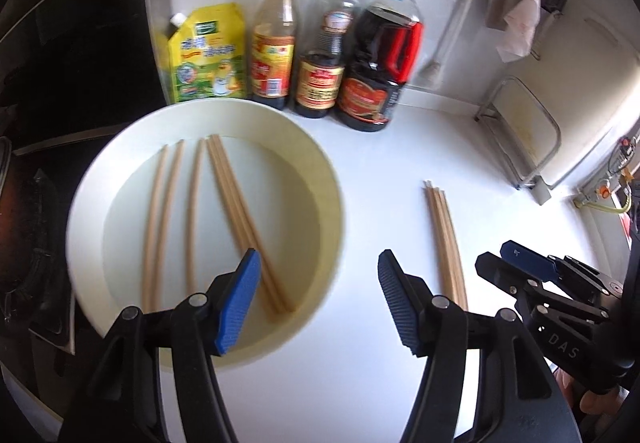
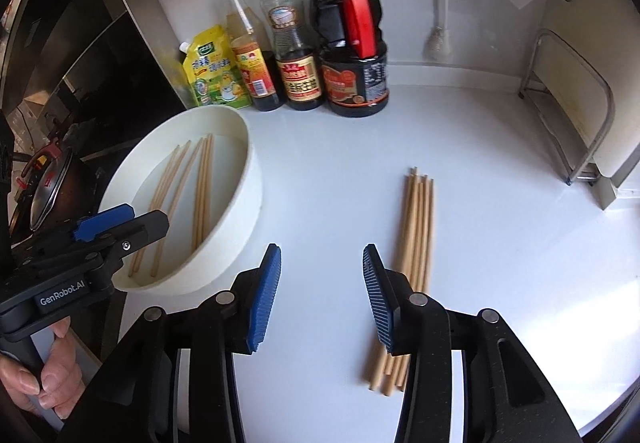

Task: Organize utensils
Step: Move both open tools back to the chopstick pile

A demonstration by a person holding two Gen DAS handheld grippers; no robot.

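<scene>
left gripper point(image 1: 318, 289): black plastic arms, round silver pivot screws, ribbed blue pads.
right gripper point(image 2: 322, 293): same black arms and silver screws, ribbed blue pads.
markings: white "genrobot.ai" on left body; "das" on right body.
hand point(image 2: 48, 375): bare, no sleeve visible.

This was a home kitchen. A white countertop point(image 2: 460, 243) met a white wall, where a yellow seasoning pouch point(image 2: 212, 69) and three sauce bottles point(image 2: 296, 43) stood in a row. A dark stove with a lidded pan point(image 2: 52, 187) sat to the left. A metal rack point(image 2: 576, 115) stood at right, and a cloth point(image 1: 520, 23) hung from a hook rail.
</scene>
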